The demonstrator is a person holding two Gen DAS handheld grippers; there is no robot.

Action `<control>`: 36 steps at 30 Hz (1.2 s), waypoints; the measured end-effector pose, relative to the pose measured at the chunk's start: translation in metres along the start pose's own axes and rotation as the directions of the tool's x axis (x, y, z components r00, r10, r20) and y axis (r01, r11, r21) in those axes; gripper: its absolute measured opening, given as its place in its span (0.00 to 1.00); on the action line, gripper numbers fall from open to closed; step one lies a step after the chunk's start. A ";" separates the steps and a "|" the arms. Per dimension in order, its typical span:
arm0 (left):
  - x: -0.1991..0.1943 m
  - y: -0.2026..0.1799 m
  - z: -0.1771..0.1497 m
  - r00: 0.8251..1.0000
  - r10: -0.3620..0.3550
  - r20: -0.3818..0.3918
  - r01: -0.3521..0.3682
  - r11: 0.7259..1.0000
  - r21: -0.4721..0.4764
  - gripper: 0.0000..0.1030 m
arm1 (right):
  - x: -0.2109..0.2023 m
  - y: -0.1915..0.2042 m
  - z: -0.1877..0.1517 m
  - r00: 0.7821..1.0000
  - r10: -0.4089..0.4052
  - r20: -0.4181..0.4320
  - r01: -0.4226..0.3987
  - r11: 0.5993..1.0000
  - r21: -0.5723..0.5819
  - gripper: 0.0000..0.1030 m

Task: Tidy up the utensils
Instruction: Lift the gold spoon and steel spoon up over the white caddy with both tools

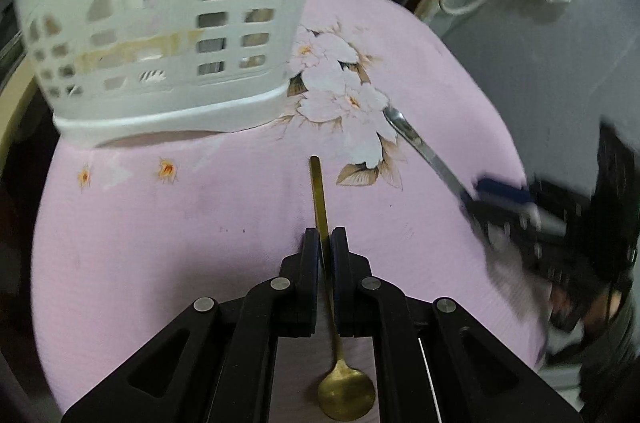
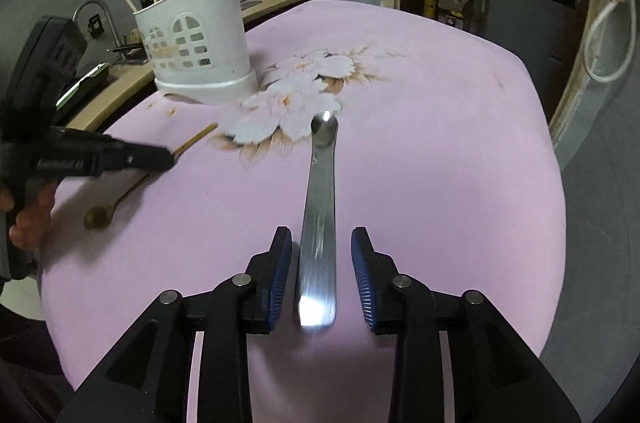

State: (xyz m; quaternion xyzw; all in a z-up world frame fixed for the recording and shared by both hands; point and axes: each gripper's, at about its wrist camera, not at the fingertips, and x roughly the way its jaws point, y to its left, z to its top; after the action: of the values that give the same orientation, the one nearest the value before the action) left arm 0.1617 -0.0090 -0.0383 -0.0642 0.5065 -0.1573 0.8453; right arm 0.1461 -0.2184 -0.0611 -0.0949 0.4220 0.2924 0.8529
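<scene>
- Left gripper (image 1: 325,235): black jaws closed on the thin handle of a brass gold-coloured spoon (image 1: 346,397); the bowl hangs back under the fingers, the handle tip points toward the holder.
- From the right wrist view the same spoon (image 2: 98,216) sits low over the cloth at far left, its handle in the left gripper (image 2: 170,156), a hand (image 2: 28,219) on the grip.
- Right gripper (image 2: 321,247): blue-padded jaws apart, pads not touching anything.
- Shiny flat steel spoon (image 2: 320,207) lies on the cloth between the right jaws, bowl away from the camera, at the edge of the flower print.
- In the left view the steel spoon (image 1: 416,143) is at right, the right gripper (image 1: 500,199) at its handle end, blurred.
- White perforated plastic utensil holder (image 1: 168,35) stands upright at the far-left part of the table; sticks poke out of it in the right view (image 2: 200,35).
- Pink tablecloth with white flower print (image 1: 160,223) covers the table.
</scene>
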 end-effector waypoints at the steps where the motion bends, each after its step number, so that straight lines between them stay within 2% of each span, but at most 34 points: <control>1: 0.002 -0.002 0.002 1.000 0.010 -0.017 -0.009 1.000 0.023 0.05 | 0.004 0.000 0.006 1.000 0.006 -0.007 -0.006 1.000 -0.005 0.28; 10: 0.015 -0.003 0.015 0.986 0.014 -0.165 0.005 0.994 0.111 0.06 | 0.053 -0.001 0.049 0.993 0.036 -0.109 -0.043 0.997 -0.065 0.28; 13: 0.016 -0.009 0.016 0.984 0.042 -0.175 -0.011 0.985 0.173 0.07 | 0.057 0.002 0.053 0.991 0.017 -0.132 -0.028 0.996 -0.082 0.16; 17: 0.013 -0.019 0.009 0.986 0.080 -0.149 -0.048 0.977 0.209 0.05 | 0.056 0.001 0.056 0.988 0.014 -0.157 -0.025 0.997 -0.067 0.13; 20: 0.007 -0.022 -0.001 0.995 0.080 -0.059 -0.067 0.976 0.207 0.02 | 0.053 0.006 0.054 0.991 0.013 -0.130 -0.024 0.996 -0.082 0.13; 22: -0.001 -0.021 -0.011 0.998 0.055 0.020 -0.057 0.983 0.172 0.02 | 0.044 0.005 0.049 0.997 0.036 -0.067 -0.039 0.998 -0.046 0.13; 26: -0.023 -0.013 -0.027 0.984 0.015 0.179 -0.031 0.996 0.090 0.02 | 0.019 0.011 0.035 0.996 0.048 0.076 -0.047 0.999 -0.016 0.13; 30: -0.047 -0.016 -0.036 0.939 0.017 0.342 -0.038 0.998 0.055 0.02 | -0.007 0.026 0.028 0.974 0.016 0.227 -0.008 0.999 -0.037 0.13; 33: -0.061 -0.021 -0.044 0.900 0.029 0.435 -0.051 0.998 0.040 0.02 | -0.021 0.037 0.027 0.942 0.000 0.336 0.019 0.999 -0.051 0.13; 36: -0.067 -0.024 -0.045 0.868 0.043 0.495 -0.070 0.997 0.035 0.02 | -0.028 0.048 0.032 0.910 -0.020 0.414 0.053 0.996 -0.070 0.13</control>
State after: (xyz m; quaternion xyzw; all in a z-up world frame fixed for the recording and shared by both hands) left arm 0.0876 -0.0073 0.0029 -0.0657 0.2711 -0.1238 0.9523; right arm 0.1263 -0.1776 -0.0155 -0.0726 0.2184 0.3065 0.9236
